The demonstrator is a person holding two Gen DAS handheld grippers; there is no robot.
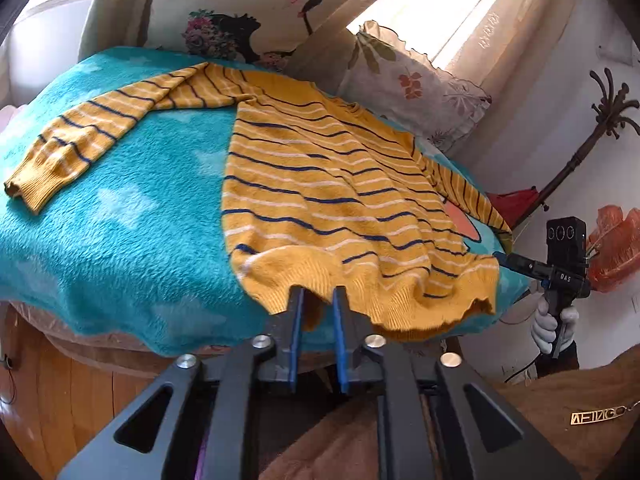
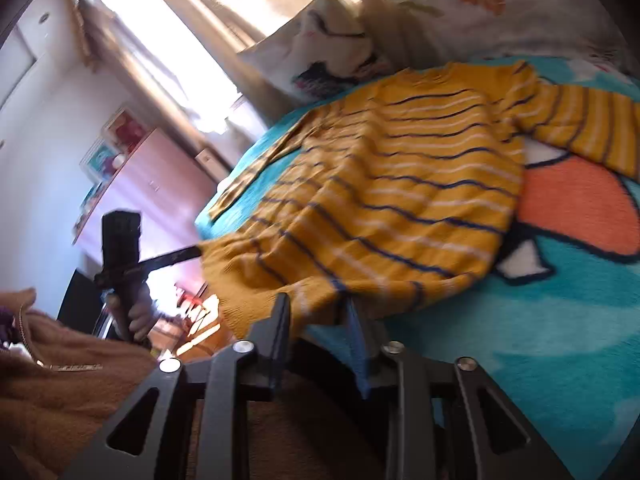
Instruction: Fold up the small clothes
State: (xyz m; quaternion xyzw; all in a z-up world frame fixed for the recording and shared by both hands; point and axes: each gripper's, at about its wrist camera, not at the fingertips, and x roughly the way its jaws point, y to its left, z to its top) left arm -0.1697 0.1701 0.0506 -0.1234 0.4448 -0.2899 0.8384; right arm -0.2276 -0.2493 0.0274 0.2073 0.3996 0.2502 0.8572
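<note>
A small yellow sweater (image 1: 328,184) with navy and white stripes lies spread on a teal fleece blanket (image 1: 120,232), both sleeves out to the sides. My left gripper (image 1: 318,294) has its fingers around the sweater's bottom hem at the left corner, with the hem between the blue pads. My right gripper (image 2: 320,304) holds the hem at the other corner of the sweater (image 2: 392,200). In the left wrist view the right gripper (image 1: 500,256) reaches the hem's right end. The hem is lifted slightly off the blanket (image 2: 560,340).
Two patterned pillows (image 1: 248,12) lean at the back of the blanket. Curtains and a bright window stand behind them. A wooden floor (image 1: 48,400) lies below the bed edge. A cabinet (image 2: 152,184) stands at the left in the right wrist view.
</note>
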